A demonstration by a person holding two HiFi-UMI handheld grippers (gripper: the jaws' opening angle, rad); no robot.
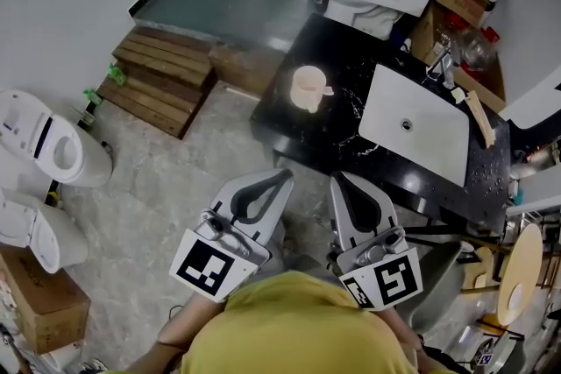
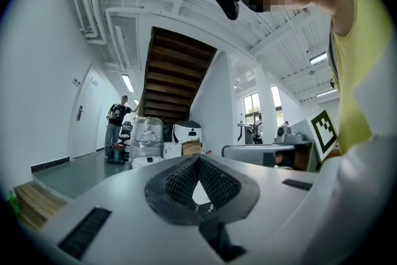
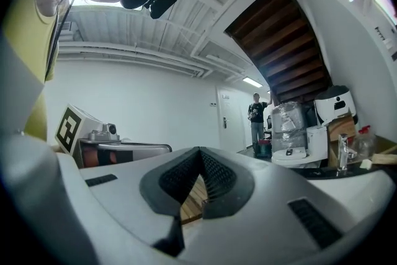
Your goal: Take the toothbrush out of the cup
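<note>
Both claws hang close to the person's body, short of the table's near edge and well away from the cup (image 1: 308, 89). The left claw (image 1: 285, 175) is clenched with its tips meeting and only the hollow between the pads open. The right claw (image 1: 337, 178) is clenched the same way, and neither holds anything.

The cup stands by the table's (image 1: 302, 136) left edge, left of the white sink (image 1: 416, 131). A short pale stub juts from its right rim. It may be the toothbrush or a cup handle, and it is too small to tell which.

The reach has probably not begun. To do it well, one claw should open on the way in and come down from above. It should pinch the brush's shaft above the rim and lift straight up, so the light cup does not tip. The other claw could steady the cup's wall.

The table is black, glossy and wet-looking round the sink. A wooden pallet (image 1: 162, 79) lies on the pale stone floor beyond it, with toilets (image 1: 53, 153) to the left. A dark staircase (image 2: 173, 71) rises overhead.
</note>
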